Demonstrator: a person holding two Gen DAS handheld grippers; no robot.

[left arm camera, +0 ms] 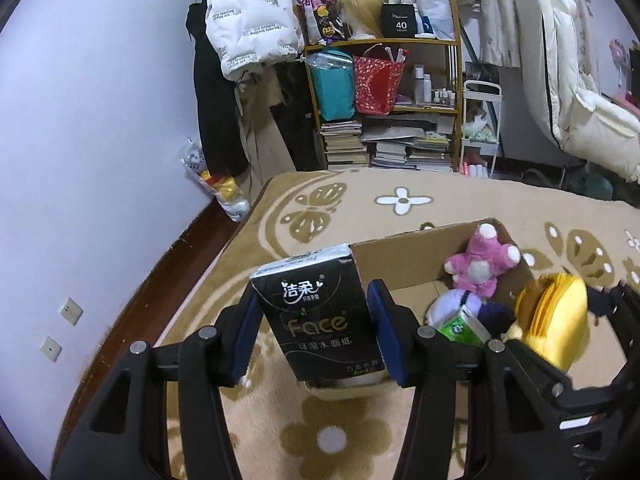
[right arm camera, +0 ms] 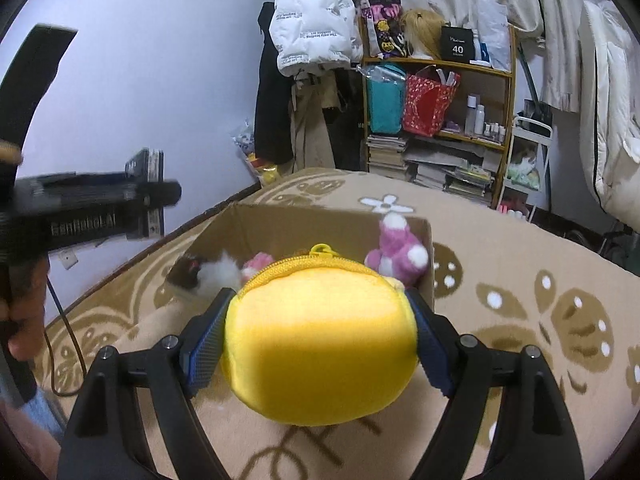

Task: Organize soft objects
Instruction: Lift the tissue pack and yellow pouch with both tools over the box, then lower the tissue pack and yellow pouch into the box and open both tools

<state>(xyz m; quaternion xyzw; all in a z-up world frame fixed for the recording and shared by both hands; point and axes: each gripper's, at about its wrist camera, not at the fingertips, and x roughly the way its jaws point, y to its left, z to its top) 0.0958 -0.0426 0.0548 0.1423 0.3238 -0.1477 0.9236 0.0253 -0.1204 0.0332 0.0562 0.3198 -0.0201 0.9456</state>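
Cardboard, open-topped and brown, is the receiving box (left arm camera: 404, 256), and it stands on the patterned rug (left arm camera: 360, 196) directly ahead of both tools. The left tool (left arm camera: 316, 316) is clamped on a black tissue pack (left arm camera: 320, 312), held upright with its long axis vertical and its printed face toward the camera; the pack hangs above the box's near left corner, the opening lying forward and to the right of it. The right tool (right arm camera: 320, 340) is closed on a yellow pouch (right arm camera: 320, 344), zipper uppermost, its wide axis running across between the pads; the pouch sits just short of the box's near wall in the right wrist view, with the opening straight ahead and below. Already inside the box are a pink plush (left arm camera: 480, 260) against the far right corner, a green pack (left arm camera: 464, 324) and a pale soft item beside it. Judgement: the right tool is the nearer to the free middle of the box, needing a short forward carry; the left must angle rightward to clear the wall. Space remains toward the near left of the interior, though the pouch hides part of it.
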